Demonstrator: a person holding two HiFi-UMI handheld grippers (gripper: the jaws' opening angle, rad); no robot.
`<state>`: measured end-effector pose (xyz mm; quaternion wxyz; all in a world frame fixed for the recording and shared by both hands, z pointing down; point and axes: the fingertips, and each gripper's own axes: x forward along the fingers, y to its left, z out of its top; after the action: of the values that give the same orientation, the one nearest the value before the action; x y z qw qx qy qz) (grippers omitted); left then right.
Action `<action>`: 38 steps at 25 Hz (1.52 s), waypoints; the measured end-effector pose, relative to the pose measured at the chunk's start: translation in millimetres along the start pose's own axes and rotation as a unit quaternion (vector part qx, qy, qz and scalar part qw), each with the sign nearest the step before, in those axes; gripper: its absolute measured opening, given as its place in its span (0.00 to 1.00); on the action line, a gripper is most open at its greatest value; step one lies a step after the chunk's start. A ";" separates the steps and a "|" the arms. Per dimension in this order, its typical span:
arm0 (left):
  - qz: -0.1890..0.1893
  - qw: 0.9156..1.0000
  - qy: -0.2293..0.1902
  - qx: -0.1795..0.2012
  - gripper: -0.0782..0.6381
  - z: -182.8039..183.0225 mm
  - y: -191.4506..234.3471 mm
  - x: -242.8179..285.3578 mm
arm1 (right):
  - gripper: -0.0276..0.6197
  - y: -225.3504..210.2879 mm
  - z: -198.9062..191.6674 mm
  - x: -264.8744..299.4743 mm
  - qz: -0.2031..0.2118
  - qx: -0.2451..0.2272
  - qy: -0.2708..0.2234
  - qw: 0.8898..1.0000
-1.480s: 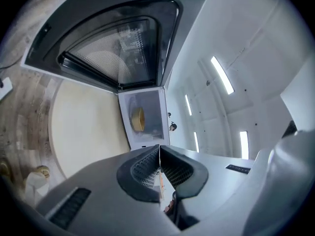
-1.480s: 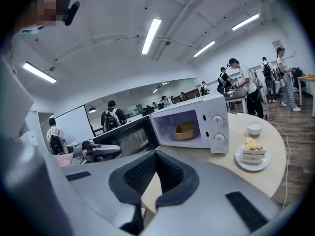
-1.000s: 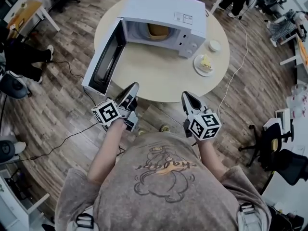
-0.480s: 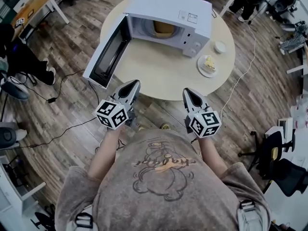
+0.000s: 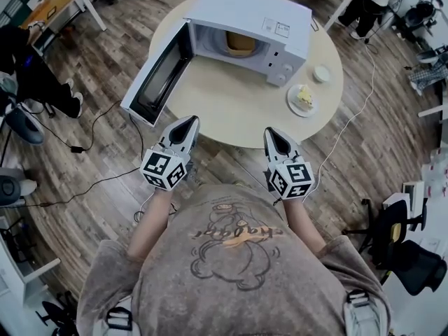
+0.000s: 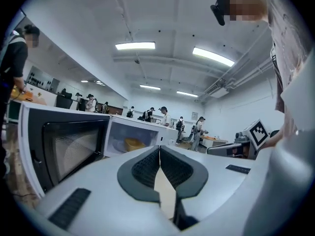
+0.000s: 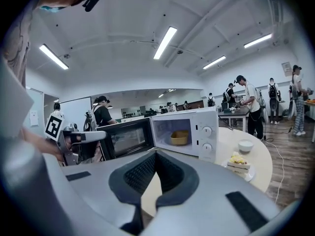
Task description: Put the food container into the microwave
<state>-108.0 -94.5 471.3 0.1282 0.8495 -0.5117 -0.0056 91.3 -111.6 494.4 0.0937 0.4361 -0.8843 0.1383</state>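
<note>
A white microwave (image 5: 252,21) stands on the round table (image 5: 231,107), its door (image 5: 157,75) swung wide open to the left. Inside sits a yellow food container (image 5: 240,42), also seen as the yellow food container (image 7: 179,137) and the yellow food container (image 6: 133,143). My left gripper (image 5: 187,122) is held near the table's front edge, jaws shut and empty. My right gripper (image 5: 270,133) is beside it at the same edge, jaws shut, nothing between them. Both are well short of the microwave.
A plate with a piece of cake (image 5: 302,98) and a small white bowl (image 5: 321,73) lie right of the microwave. Cables (image 5: 91,187) run over the wooden floor. Office chairs (image 5: 402,236) stand at the right, a person (image 5: 35,75) at the left.
Both grippers have drawn slightly back toward my body at the table's edge. The head view shifted a little; microwave and container stay put.
</note>
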 end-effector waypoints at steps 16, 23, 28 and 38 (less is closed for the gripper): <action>0.025 1.000 -0.012 -0.006 0.15 -6.1 0.5 -2.7 | 0.04 -10.7 4.0 -6.2 -0.012 -0.009 -0.022 1.000; 0.030 0.999 -0.014 -0.009 0.15 -2.2 -2.9 -3.0 | 0.04 -9.7 9.0 -10.5 -0.007 -0.004 -0.035 0.999; 0.033 0.999 -0.014 -0.015 0.15 -1.9 -5.0 -2.4 | 0.04 -12.1 9.9 -13.2 -0.007 -0.006 -0.034 0.999; 0.034 0.999 -0.016 -0.025 0.15 -1.0 -10.9 -3.9 | 0.04 -14.6 13.1 -16.2 0.004 -0.019 -0.029 0.999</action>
<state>-100.2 -86.0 469.3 0.1411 0.8278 -0.5423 -0.0277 112.1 -112.3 479.7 0.0753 0.4346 -0.8908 0.1093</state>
